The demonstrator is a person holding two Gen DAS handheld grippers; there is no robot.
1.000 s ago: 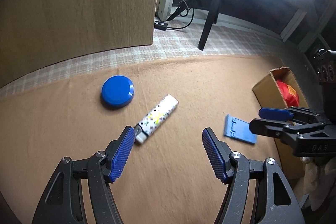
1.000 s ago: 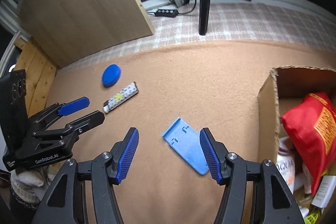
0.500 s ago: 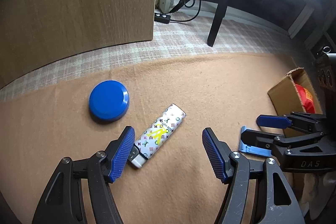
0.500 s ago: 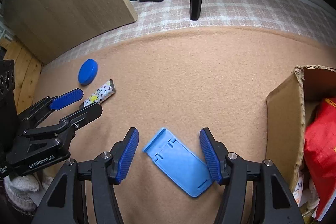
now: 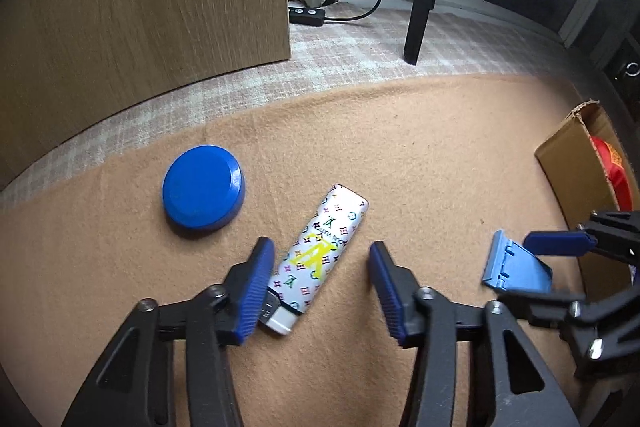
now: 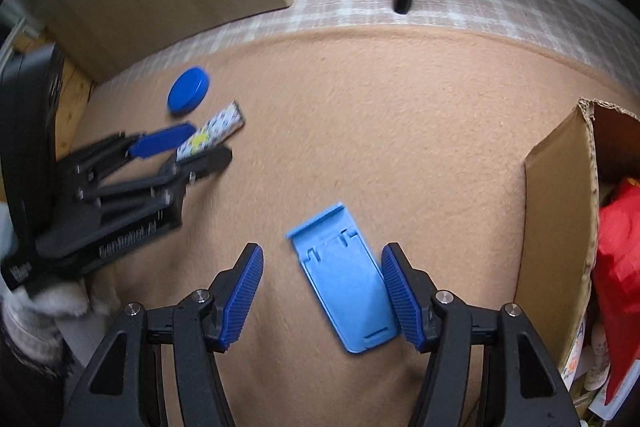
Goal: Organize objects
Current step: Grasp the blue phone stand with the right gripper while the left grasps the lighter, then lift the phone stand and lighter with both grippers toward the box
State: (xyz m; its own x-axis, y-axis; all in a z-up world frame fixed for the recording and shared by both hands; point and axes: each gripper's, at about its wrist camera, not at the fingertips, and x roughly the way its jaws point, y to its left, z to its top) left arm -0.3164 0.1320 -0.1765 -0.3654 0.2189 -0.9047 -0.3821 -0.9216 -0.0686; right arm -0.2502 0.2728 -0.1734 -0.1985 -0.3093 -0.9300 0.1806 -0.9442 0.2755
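The cardboard box [image 6: 560,227] at the right edge of the tan blanket [image 6: 380,107] serves as the landmark.

Farthest from the box lies the round blue lid [image 5: 203,187], flat on the blanket and untouched. It looks like light, rigid plastic with a low rim, so it would probably have to be pinched across its edge.

Just on the box side of the lid lies the patterned lighter [image 5: 318,255], flat and slanted, with its metal head toward the camera. It is judged to be small, light and stiff, with a glossy, somewhat slippery shell; the long flat sides of the body look like the best place to take hold. The left tongs [image 5: 320,287] stand wide open astride it. The left pad sits at or just beside the head end, though contact cannot be confirmed, and the right pad is clear of the lighter. They grip nothing.

Nearer the box, but still apart from its wall, lies the light blue plastic stand [image 6: 344,279], flat on the blanket. It appears thin, rigid and light, and its long parallel edges offer the natural grip. The right tongs [image 6: 324,295] are also wide open around it. The right pad is touching or nearly touching one long edge, and the left pad is well clear. They hold nothing.
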